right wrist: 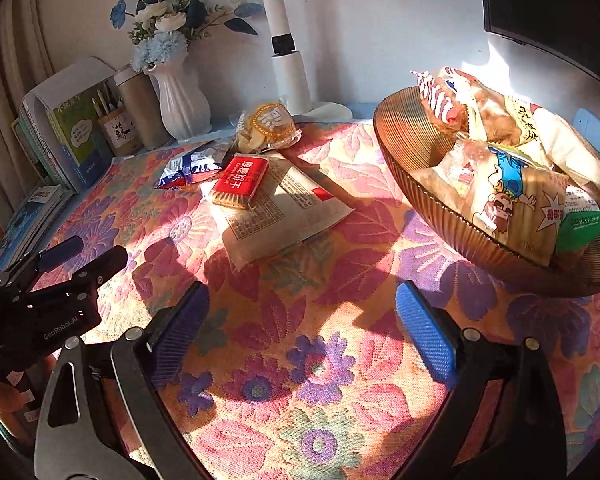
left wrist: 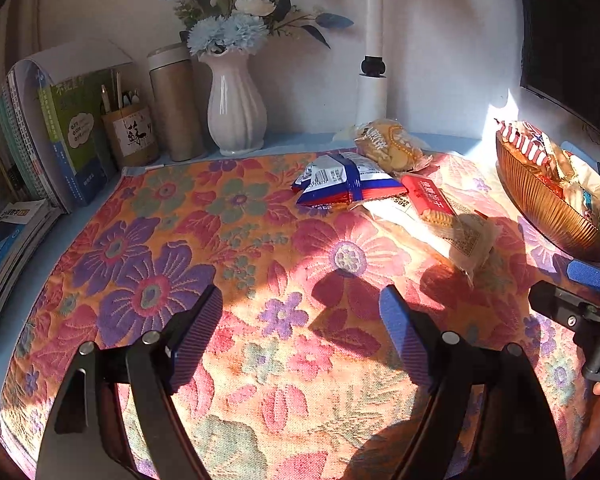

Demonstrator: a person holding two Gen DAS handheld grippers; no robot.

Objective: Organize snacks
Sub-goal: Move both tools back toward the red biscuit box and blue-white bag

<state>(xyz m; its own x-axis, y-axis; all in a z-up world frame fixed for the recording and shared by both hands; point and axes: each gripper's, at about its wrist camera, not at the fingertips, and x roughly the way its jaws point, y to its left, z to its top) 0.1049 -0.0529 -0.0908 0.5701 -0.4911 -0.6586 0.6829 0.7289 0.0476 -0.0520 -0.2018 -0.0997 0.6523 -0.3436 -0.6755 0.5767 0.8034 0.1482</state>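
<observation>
at the far left, books are stood against the wall, with a pen cup, a tall canister and a white vase of blue flowers lined up beside them. the left gripper is held low over the floral cloth, its jaws spread wide with nothing between them. near the middle of the cloth, a blue and white packet is laid flat, with a round biscuit pack just behind it by the lamp post. a red-labelled cracker pack is seen resting on top of a pale flat packet. the right gripper is likewise held wide open and empty above the cloth. at the right edge, a ribbed amber bowl is filled with wrapped snacks, among them a cartoon-printed bag and a red-striped packet.
</observation>
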